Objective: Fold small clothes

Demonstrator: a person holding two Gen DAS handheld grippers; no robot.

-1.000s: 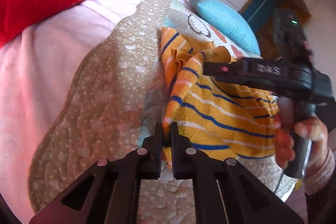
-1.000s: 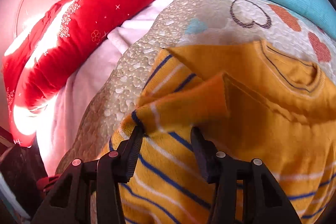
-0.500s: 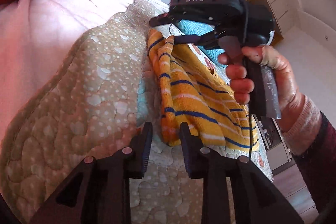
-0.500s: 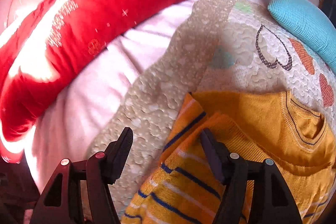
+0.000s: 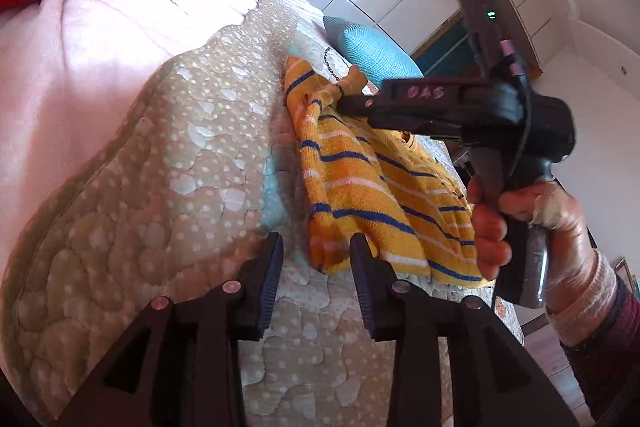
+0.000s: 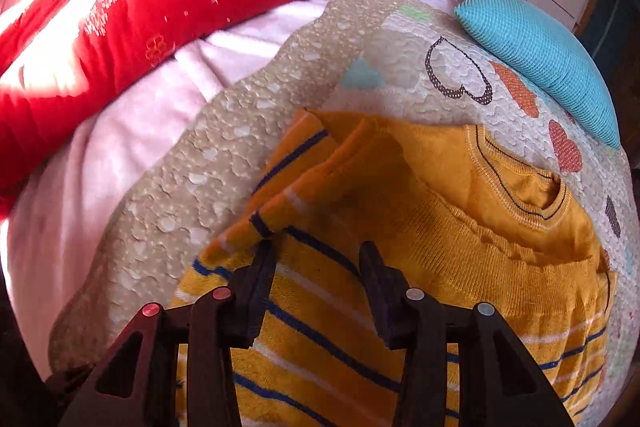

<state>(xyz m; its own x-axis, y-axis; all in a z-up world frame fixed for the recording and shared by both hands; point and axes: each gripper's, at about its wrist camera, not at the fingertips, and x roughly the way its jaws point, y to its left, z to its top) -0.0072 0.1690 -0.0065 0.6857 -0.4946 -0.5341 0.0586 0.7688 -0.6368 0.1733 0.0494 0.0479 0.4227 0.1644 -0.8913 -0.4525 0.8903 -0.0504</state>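
Orange knit with blue and white stripes: the small sweater (image 6: 420, 227) is lying on the quilted bedspread (image 6: 168, 187), centre to lower right of the right wrist view, neckline toward the upper right, near the teal cushion (image 6: 536, 55). One sleeve (image 6: 296, 187) is lying doubled inward along the garment's left edge, so you are working the sleeve-and-side fold; the body looks not yet folded in half.

Your right gripper (image 6: 318, 267) is hovering low over the striped front, fingers apart, the left finger just touching or just beside the sleeve's cuff end; nothing is being held. In the left wrist view that same tool is reaching across mid-frame toward the sweater's far end, though whether it is pinching fabric there cannot be told from that angle.

Your left gripper (image 5: 316, 259) is sitting at bottom centre, fingers apart, straddling the hem corner (image 5: 324, 259) without clamping it.

Next move, as a judgement: you are needing a grip on both ends of this side, hem corner and shoulder, before carrying the edge over. Loose knit is likely sagging between grips, so keep it low.
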